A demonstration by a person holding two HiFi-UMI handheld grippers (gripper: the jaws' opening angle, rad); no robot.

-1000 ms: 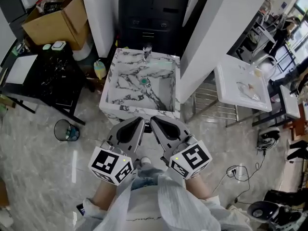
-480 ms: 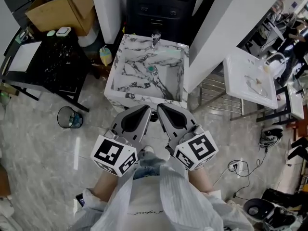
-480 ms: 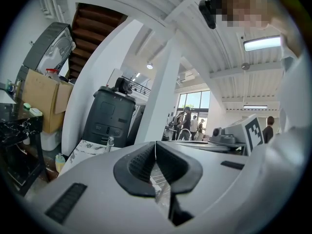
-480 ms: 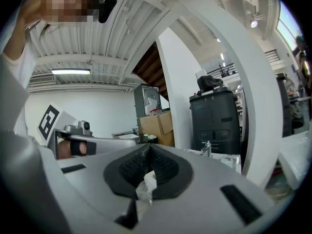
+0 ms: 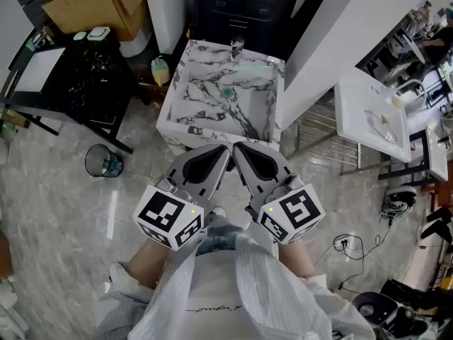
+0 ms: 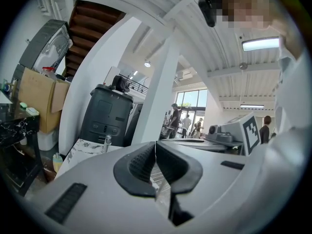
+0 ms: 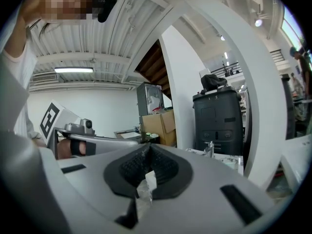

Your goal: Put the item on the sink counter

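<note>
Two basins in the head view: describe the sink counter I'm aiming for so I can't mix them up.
Find the tall black cabinet at the top of the head view; the sink counter stands directly in front of it. It is the square block of white marble with dark veins, unlike the plain white basin at right.

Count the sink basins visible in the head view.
2. A square white basin with grey marble veining stands at centre; a plain white rectangular basin on a metal frame stands to its right. Others may be out of frame.
</note>
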